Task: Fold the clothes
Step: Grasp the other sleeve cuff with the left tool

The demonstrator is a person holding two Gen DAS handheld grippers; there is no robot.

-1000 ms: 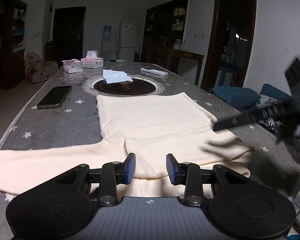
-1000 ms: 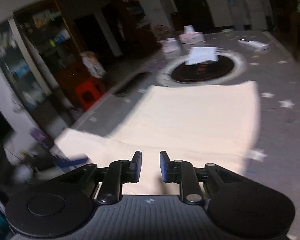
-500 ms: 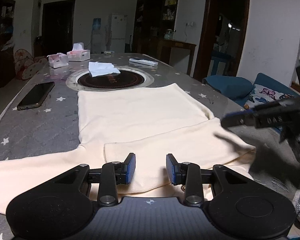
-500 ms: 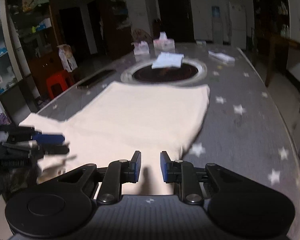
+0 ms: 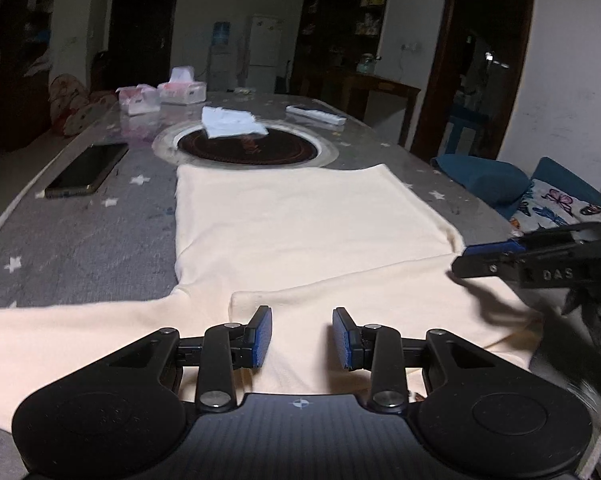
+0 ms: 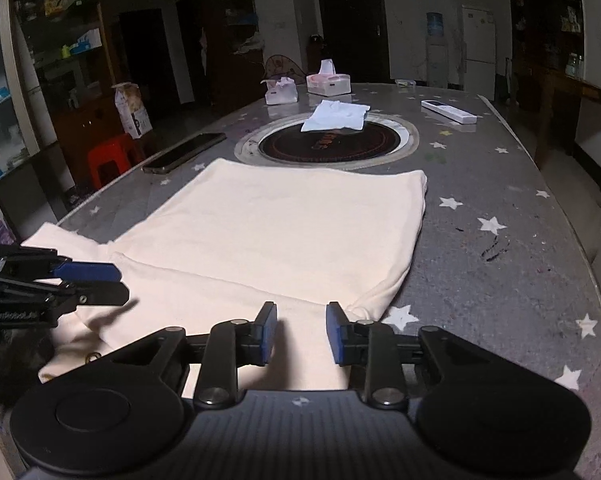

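- Shirt (image 5: 308, 232): cream, flat on table (image 5: 80, 240); one sleeve folded across.
- Left gripper (image 5: 301, 338), right gripper (image 6: 301, 334): fingers parted, holding nothing.
- Next, likely: fold outstretched sleeve (image 5: 60, 332) inward.

Little can be read here. In the left wrist view, the right gripper (image 5: 480, 258) enters from the right edge of the picture, above the table's right edge, and the side of its black body carries pale letters that read "DAS". In the right wrist view, the left gripper (image 6: 96, 282) enters from the left edge of the picture; its black side bears a line of small pale print, too blurred to spell out. Print on the round inset (image 6: 328, 142) at the table's middle is illegible.
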